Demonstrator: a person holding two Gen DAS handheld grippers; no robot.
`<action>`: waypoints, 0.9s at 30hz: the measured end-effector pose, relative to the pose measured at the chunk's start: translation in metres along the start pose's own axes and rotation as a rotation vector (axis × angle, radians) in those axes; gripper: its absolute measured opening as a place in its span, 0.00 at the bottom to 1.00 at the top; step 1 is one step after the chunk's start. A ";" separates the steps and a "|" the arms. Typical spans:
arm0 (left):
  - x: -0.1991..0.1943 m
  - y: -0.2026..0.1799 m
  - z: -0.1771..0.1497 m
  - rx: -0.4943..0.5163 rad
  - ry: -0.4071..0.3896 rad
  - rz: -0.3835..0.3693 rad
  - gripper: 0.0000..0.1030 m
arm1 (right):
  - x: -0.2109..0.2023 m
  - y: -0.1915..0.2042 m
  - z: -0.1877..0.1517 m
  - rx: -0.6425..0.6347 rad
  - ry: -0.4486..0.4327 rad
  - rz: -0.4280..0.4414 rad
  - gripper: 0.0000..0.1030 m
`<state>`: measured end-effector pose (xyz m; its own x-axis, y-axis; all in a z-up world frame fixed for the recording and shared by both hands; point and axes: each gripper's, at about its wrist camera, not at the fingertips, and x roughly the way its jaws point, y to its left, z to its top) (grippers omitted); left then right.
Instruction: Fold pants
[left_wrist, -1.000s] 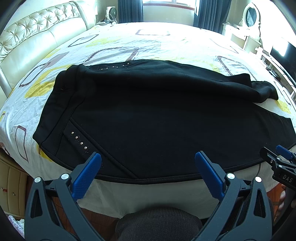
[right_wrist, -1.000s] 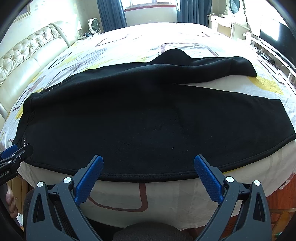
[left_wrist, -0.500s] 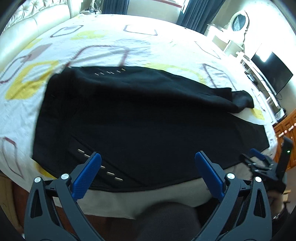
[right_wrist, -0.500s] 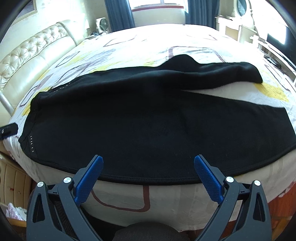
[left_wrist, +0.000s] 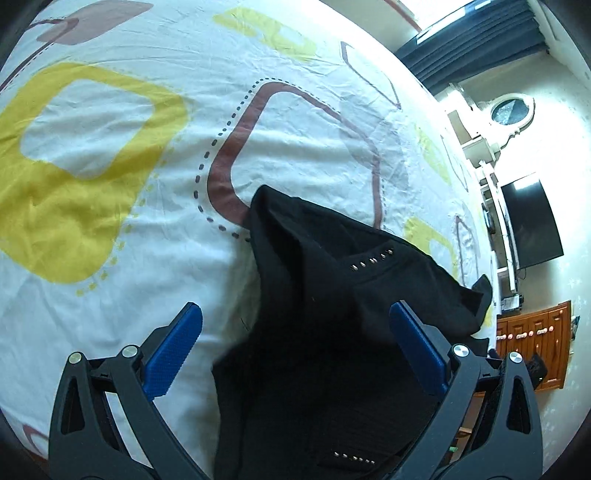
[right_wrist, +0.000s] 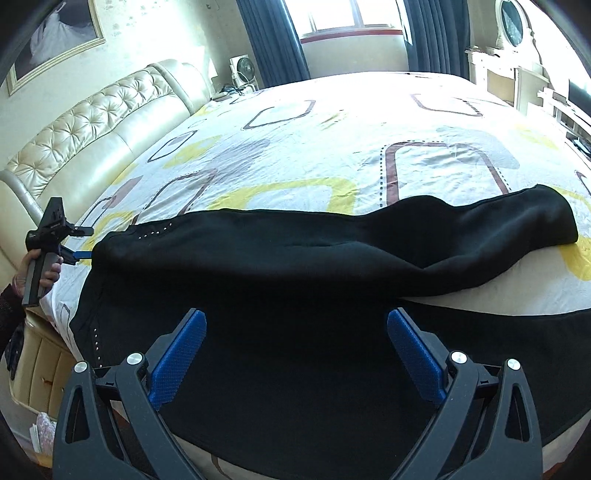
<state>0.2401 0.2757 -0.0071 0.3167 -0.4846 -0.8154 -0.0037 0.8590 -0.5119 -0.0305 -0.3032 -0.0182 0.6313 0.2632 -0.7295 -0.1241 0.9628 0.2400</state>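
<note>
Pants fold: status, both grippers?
Left gripper open at waistband end. Right gripper open over pants, which lie spread on bed. Nothing in the way.

The pants (right_wrist: 295, 280) are black, of a soft thick cloth, and lie spread across the near part of the bed. The waist end is on the left, the legs go to the right. The far leg (right_wrist: 509, 225) lies slightly bunched and rounded at its end; the near leg (right_wrist: 517, 343) lies flat. Small rows of silver studs (left_wrist: 372, 260) sit near the waist. At the waist corner the cloth is rumpled.
</note>
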 end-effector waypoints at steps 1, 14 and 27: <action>0.009 -0.001 0.006 0.024 0.005 0.022 0.98 | 0.005 0.001 0.002 0.004 0.002 0.002 0.95; 0.064 0.006 0.042 -0.034 0.105 -0.296 0.98 | 0.052 0.009 0.024 -0.083 0.073 0.099 0.95; 0.091 -0.024 0.048 0.150 0.152 -0.165 0.59 | 0.139 0.016 0.108 -0.308 0.254 0.214 0.95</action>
<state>0.3143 0.2191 -0.0559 0.1556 -0.6298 -0.7610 0.1802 0.7756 -0.6050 0.1376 -0.2580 -0.0469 0.3636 0.4281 -0.8273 -0.4778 0.8481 0.2289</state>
